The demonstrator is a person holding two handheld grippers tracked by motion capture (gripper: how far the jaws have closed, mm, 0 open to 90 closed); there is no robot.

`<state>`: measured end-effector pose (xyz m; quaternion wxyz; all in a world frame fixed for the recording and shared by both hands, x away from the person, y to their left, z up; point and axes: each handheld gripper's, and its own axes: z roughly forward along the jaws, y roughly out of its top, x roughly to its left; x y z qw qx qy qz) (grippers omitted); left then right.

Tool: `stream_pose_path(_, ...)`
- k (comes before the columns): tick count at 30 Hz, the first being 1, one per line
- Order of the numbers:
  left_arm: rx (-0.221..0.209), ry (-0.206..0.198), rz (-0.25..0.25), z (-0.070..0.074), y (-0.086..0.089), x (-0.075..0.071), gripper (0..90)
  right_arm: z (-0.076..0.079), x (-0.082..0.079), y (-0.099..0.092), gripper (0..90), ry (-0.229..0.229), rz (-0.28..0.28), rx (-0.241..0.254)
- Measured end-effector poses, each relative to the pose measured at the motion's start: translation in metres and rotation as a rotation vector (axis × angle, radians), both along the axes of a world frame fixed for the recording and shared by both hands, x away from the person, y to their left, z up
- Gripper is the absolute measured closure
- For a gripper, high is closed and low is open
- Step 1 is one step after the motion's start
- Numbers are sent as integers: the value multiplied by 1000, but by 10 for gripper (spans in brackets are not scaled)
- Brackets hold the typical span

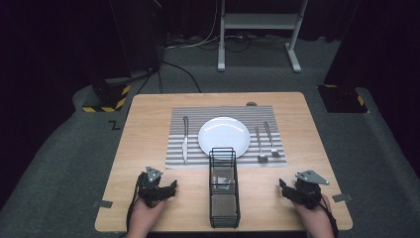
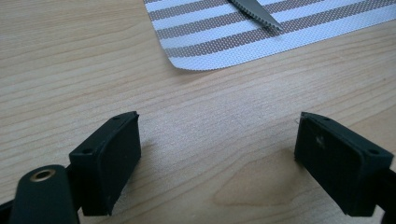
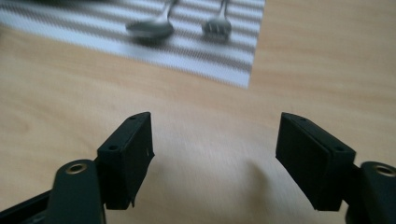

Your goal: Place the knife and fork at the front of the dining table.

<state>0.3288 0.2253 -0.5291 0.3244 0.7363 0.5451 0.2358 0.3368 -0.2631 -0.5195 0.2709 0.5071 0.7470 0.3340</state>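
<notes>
Currently both the left gripper (image 1: 174, 184) and right gripper (image 1: 282, 184) gape empty; risk: near wire basket (image 1: 224, 191) gets knocked sideways reaching for spoon (image 1: 260, 145).

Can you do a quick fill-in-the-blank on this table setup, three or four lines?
1. The knife lies on the placemat to the ____ of the plate in the high view.
2. Beside the fork, nearer the plate, lies a ____.
3. The wire basket stands between the two ____.
4. The left gripper has its jaws ____, nothing between them.

Missing words: left; spoon; grippers; open
</notes>
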Motion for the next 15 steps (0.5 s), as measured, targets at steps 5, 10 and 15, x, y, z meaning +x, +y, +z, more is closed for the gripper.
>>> stream_pose_path(5, -1, -1, 5, 0, 0, 0, 148, -5, -4, -16, 139, 79, -21, 26)
stream_pose_path(10, 1, -1, 4, 0, 0, 0, 145, -5, -5, -15, 137, 79, -32, 27)
stream_pose_path(15, 1, -1, 3, 0, 0, 0, 145, -5, -6, -15, 138, 78, -39, 30)
